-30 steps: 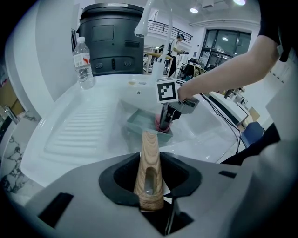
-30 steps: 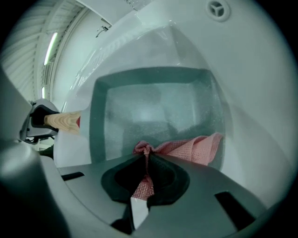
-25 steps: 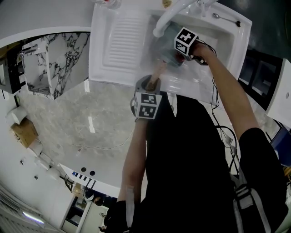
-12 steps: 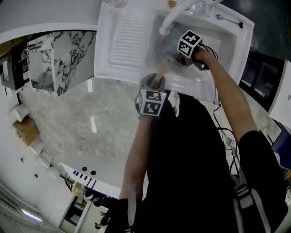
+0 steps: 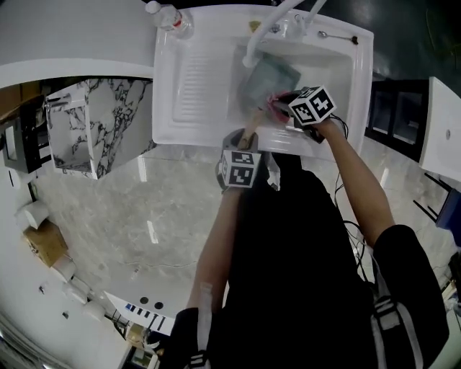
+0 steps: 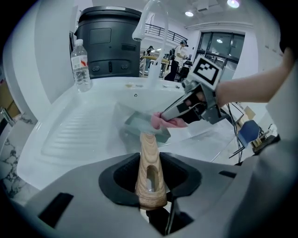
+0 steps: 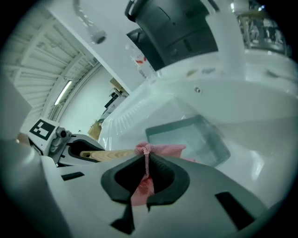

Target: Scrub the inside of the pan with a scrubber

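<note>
A square grey-green pan (image 5: 268, 78) sits in the sink basin under the faucet. Its wooden handle (image 5: 250, 131) points toward me, and my left gripper (image 5: 245, 142) is shut on it; in the left gripper view the handle (image 6: 149, 176) is clamped between the jaws and the pan (image 6: 139, 126) lies beyond. My right gripper (image 5: 282, 105) is shut on a pink scrubber (image 5: 276, 107) and hangs above the pan's near edge, clear of its floor. In the right gripper view the scrubber (image 7: 160, 149) is pinched between the jaws, with the pan (image 7: 188, 139) below.
The white sink (image 5: 346, 68) has a ribbed drainboard (image 5: 202, 65) on its left and a curved faucet (image 5: 263, 32) over the basin. A plastic bottle (image 5: 169, 18) stands at the back left corner. A dark bin (image 6: 109, 37) stands behind the sink.
My right gripper has risen out of the pan with the pink scrubber and drawn back toward the sink's near rim. The left gripper keeps its hold on the handle.
</note>
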Motion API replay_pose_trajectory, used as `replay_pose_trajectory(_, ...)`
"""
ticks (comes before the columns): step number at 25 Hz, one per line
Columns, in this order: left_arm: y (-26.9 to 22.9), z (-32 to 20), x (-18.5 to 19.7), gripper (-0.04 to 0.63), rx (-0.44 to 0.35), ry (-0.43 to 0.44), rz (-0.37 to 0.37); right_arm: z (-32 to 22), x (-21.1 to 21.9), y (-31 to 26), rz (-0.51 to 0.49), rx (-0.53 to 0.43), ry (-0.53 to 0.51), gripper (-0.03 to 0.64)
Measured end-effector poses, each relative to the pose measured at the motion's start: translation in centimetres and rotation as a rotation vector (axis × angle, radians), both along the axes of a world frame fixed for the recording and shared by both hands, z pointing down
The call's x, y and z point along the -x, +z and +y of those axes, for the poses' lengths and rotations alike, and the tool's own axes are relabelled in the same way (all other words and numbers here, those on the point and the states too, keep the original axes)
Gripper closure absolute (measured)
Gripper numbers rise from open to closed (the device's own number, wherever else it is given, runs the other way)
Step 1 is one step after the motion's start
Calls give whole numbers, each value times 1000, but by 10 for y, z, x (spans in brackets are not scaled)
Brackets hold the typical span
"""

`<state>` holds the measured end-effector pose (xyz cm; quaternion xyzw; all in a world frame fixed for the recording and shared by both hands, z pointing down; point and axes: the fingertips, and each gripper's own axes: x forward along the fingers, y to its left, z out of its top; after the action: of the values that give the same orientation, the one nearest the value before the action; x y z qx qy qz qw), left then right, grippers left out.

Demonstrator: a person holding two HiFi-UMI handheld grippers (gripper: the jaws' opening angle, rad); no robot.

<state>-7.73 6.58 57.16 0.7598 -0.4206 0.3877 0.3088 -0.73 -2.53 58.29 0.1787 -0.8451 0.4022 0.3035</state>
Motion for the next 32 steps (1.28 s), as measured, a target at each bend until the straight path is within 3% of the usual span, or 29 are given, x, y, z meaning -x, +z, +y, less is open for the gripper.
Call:
replay_pose_trajectory(5,-10,4,0,446,-3,19,114,26,-12,-62,-18,-207,177,578)
replay_pose_trajectory(11,-18,8,0,441,45,60,257,68,-23,-121,-35,-345,369,578)
replay_pose_trajectory(15,-25,14,-8,405,-3,150,303,88,-34,-147,-43,-428,491,578)
replay_pose_trajectory(19,-34,25,-3,385,-23,174,401,110,-43,-166,-34,-484,582,578)
replay_pose_trajectory(27,-74,35,44,387,-112,149,440,140,-85,-200,-11,-563,734,577)
replay_pose_trajectory(32,-112,40,75,512,-230,140,462,162,-98,-228,16,-629,714,578)
